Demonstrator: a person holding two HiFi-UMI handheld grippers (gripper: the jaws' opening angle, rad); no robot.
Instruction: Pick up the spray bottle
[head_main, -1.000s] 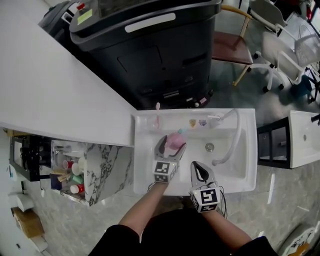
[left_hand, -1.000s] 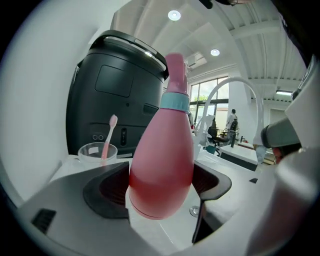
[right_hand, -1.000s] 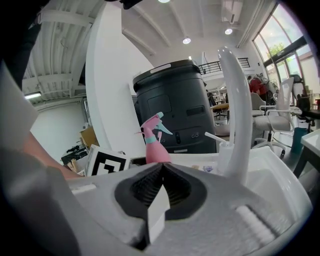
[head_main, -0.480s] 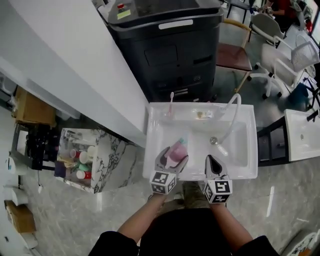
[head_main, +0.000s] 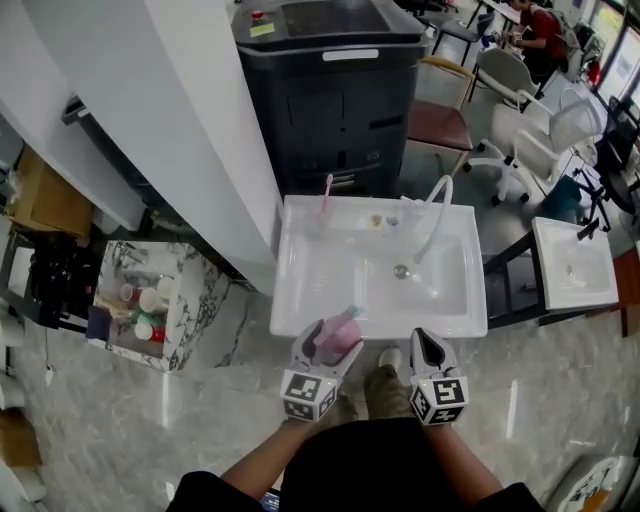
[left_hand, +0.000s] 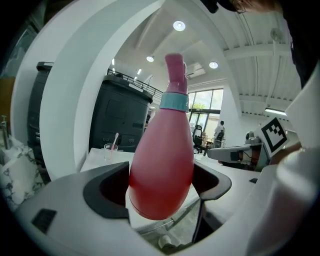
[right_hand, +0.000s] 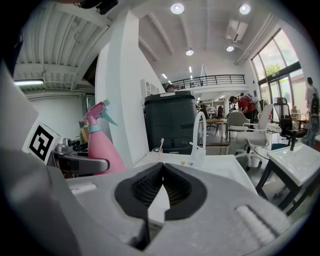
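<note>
Spray bottle (left_hand: 162, 160) — pink, teal collar — clamped by its body in my left claw (head_main: 333, 338), held upright over the near edge of the white sink (head_main: 300, 280). My right claw (head_main: 428, 350) hangs near it on the right — jaws pressed together, empty.

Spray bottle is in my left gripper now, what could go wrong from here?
1. The left gripper clamps the spray bottle on its smooth, rounded lower body, so it might slip out.
2. It hangs at the sink's front rim; a drop could hit the floor.
3. The right gripper is shut and empty, giving no support.
</note>
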